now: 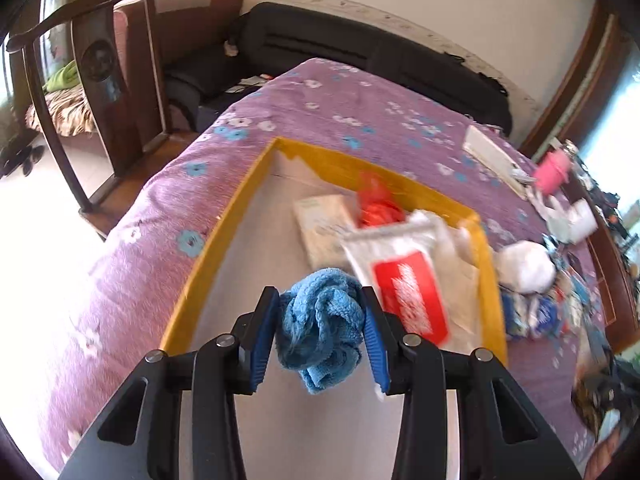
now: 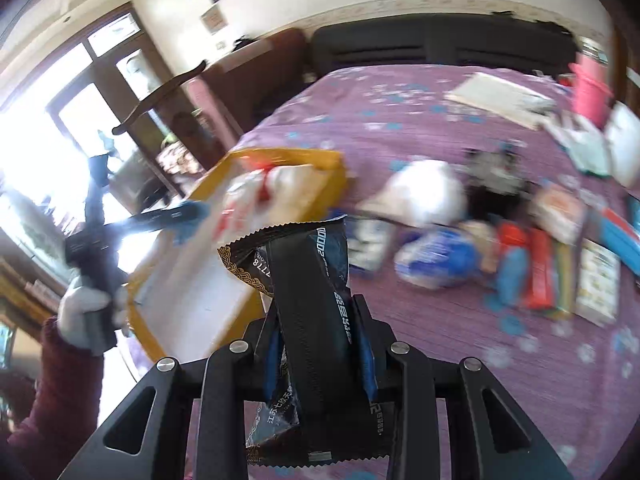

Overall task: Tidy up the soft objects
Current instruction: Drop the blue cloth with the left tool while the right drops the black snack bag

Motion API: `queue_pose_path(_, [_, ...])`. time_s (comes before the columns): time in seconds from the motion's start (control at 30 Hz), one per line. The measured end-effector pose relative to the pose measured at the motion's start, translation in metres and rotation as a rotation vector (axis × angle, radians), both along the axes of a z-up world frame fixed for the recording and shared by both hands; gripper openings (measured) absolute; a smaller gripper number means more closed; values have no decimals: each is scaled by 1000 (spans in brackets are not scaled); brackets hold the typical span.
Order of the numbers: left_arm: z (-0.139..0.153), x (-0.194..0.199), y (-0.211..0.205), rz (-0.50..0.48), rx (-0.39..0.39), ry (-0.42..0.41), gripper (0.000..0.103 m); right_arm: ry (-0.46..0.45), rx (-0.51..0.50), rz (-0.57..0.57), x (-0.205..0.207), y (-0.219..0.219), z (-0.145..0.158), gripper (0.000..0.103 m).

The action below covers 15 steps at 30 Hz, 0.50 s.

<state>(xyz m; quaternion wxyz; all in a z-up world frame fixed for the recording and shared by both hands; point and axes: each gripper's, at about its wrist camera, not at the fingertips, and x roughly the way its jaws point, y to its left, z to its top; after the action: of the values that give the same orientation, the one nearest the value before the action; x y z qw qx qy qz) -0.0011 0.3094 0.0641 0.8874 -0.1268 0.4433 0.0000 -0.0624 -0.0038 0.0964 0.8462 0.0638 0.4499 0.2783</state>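
Blue cloth pinched in our left jaws, hanging right above the yellow tray; right jaws grip a black packet.

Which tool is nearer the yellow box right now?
Left. The left tool, gripping the blue cloth, hangs over the yellow box; the right tool sits off its side.

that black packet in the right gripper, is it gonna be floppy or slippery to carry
Probably floppy: the black packet folds where the right gripper pinches it, and both ends stick out unsupported. Its glossy film looks slippery, so it could slide between the pads. It seems light, since it hangs without drooping far.
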Motion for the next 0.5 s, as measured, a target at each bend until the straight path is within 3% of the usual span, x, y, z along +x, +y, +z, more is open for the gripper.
queue_pose_path(0.13, [-7, 26, 14, 49, 7, 19, 44, 35, 22, 85, 13, 48, -6, 35])
queue_pose_path(0.2, [-10, 36, 19, 63, 2, 21, 59, 64, 32, 128, 20, 75, -11, 35])
queue_pose_path(0.33, [-10, 41, 26, 61, -74, 4, 64, 104, 19, 197, 31, 120, -24, 35])
queue_pose_path(0.5, [17, 14, 36, 77, -89, -102, 71, 138, -20, 266, 38, 167, -40, 35])
